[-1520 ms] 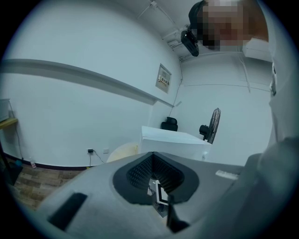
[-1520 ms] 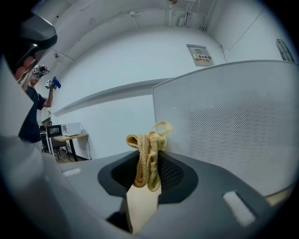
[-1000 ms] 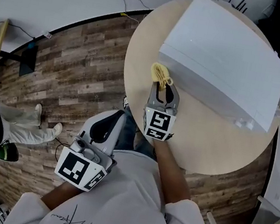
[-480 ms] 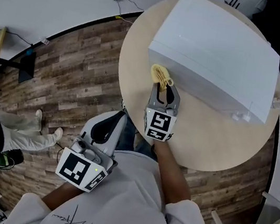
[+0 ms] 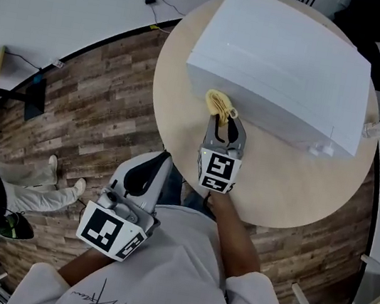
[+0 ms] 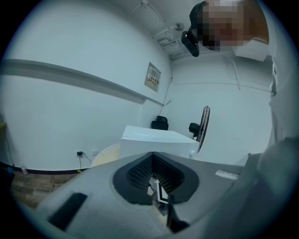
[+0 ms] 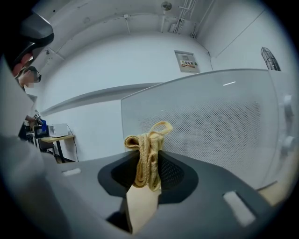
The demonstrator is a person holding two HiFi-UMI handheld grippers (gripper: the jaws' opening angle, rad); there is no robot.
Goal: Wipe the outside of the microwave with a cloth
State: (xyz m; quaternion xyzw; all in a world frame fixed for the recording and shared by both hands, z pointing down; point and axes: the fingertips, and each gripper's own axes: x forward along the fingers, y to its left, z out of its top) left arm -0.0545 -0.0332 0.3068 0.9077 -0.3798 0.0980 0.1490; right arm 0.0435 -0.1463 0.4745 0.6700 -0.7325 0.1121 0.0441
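Gripping the bunched yellow cloth (image 5: pixel 218 102), the right gripper (image 5: pixel 220 119) sits at the front of the microwave (image 5: pixel 284 62), left end; contact looks likely, not certain. Press flat, sweep that face with even pressure. The left gripper (image 5: pixel 144 174), clenched empty, hangs well clear of the microwave.

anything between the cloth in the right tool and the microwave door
Nothing visible. The right tool is shut on the yellow cloth, which sits right up at the perforated door of the microwave, no object between them; contact can't be confirmed.
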